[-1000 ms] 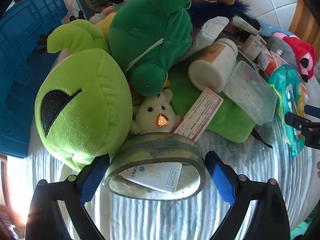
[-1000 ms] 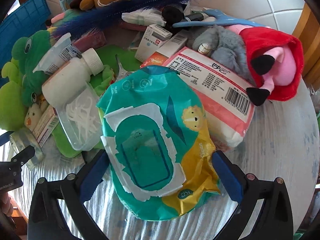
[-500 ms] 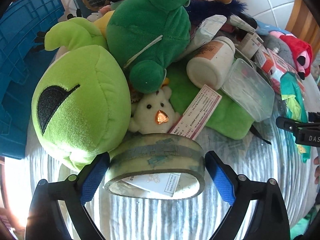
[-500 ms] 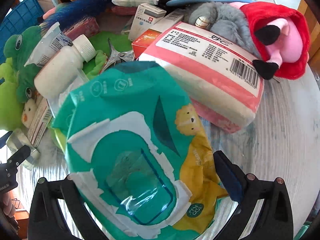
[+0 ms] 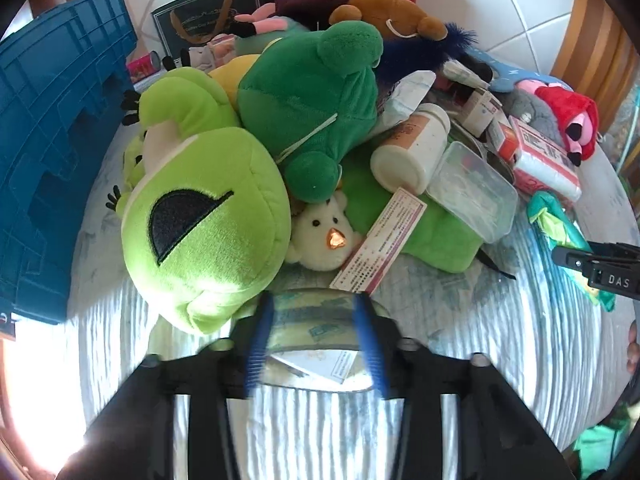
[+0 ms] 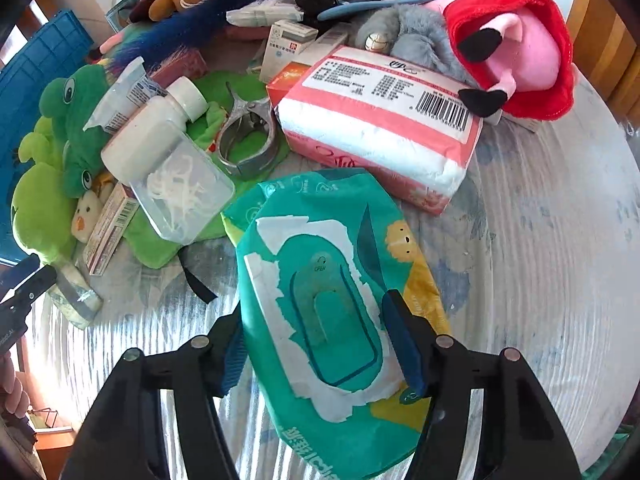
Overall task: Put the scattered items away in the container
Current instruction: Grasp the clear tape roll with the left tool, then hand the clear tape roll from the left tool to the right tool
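My left gripper (image 5: pixel 314 340) is shut on a roll of clear tape (image 5: pixel 314 320) at the front of the table; the roll also shows in the right wrist view (image 6: pixel 76 296). My right gripper (image 6: pixel 320 344) is shut on a teal pack of wet wipes (image 6: pixel 328 304), held tilted just above the table; the pack also shows in the left wrist view (image 5: pixel 560 232). The blue crate (image 5: pixel 52 152) stands at the far left. A pile of scattered items lies behind both grippers.
The pile holds a lime plush (image 5: pixel 200 216), a green frog plush (image 5: pixel 316 100), a white bottle (image 5: pixel 412 148), a clear plastic box (image 6: pixel 180 196), a pink tissue pack (image 6: pixel 380 124), a red and pink plush (image 6: pixel 516 48), a metal clip (image 6: pixel 248 140) and small boxes.
My left gripper has closed on the tape roll. My right gripper has closed on the wipes pack and lifted it off the pile toward me.
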Action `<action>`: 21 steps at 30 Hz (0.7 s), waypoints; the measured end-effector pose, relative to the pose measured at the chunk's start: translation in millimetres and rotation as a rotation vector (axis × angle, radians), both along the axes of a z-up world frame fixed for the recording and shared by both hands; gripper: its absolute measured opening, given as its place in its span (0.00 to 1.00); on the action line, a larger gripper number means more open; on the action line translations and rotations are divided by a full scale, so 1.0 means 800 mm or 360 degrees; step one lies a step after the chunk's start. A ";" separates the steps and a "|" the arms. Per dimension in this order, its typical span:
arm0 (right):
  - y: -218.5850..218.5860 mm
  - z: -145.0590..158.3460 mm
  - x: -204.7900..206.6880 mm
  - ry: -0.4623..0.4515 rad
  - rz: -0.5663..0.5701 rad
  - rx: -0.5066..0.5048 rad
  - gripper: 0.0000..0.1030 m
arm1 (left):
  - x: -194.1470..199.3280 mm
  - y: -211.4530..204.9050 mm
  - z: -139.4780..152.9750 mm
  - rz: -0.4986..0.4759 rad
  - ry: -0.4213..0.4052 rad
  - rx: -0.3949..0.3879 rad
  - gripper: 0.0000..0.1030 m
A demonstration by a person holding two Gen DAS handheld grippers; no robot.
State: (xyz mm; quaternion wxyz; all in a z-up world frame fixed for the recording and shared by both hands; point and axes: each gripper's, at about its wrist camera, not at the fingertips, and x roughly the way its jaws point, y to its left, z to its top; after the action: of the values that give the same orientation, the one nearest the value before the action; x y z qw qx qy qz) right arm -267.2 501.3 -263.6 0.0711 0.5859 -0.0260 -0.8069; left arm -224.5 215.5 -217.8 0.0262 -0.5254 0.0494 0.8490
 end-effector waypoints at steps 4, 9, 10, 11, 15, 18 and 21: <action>-0.002 -0.008 0.011 -0.0047 0.0021 -0.0025 0.91 | 0.011 -0.009 -0.005 0.0029 -0.0012 0.0063 0.81; -0.010 0.009 0.027 0.0010 0.0063 -0.0053 0.91 | 0.026 -0.023 -0.002 0.0042 -0.0029 0.0063 0.81; -0.013 0.017 0.029 0.0042 0.0079 -0.0059 0.91 | 0.031 -0.027 -0.001 0.0042 -0.0036 0.0055 0.81; -0.019 0.026 0.031 0.0084 0.0104 -0.0071 0.91 | 0.036 -0.032 -0.002 0.0052 -0.0043 0.0051 0.81; -0.055 0.053 0.019 0.0179 0.0276 -0.0157 0.91 | 0.058 -0.057 -0.005 0.0151 -0.0055 0.0039 0.86; -0.125 0.051 0.015 0.0140 0.0465 -0.0192 0.83 | 0.076 -0.079 -0.006 0.0248 -0.0047 -0.0009 0.89; -0.180 0.045 0.035 0.0072 0.0628 -0.0207 0.79 | 0.089 -0.106 -0.005 0.0349 -0.0029 -0.0085 0.90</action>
State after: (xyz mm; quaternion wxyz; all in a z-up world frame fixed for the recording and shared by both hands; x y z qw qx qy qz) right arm -239.1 357.5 -227.7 0.2660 0.5556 0.0386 -0.7868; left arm -153.0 130.9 -221.8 -0.0802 -0.5359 0.0140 0.8403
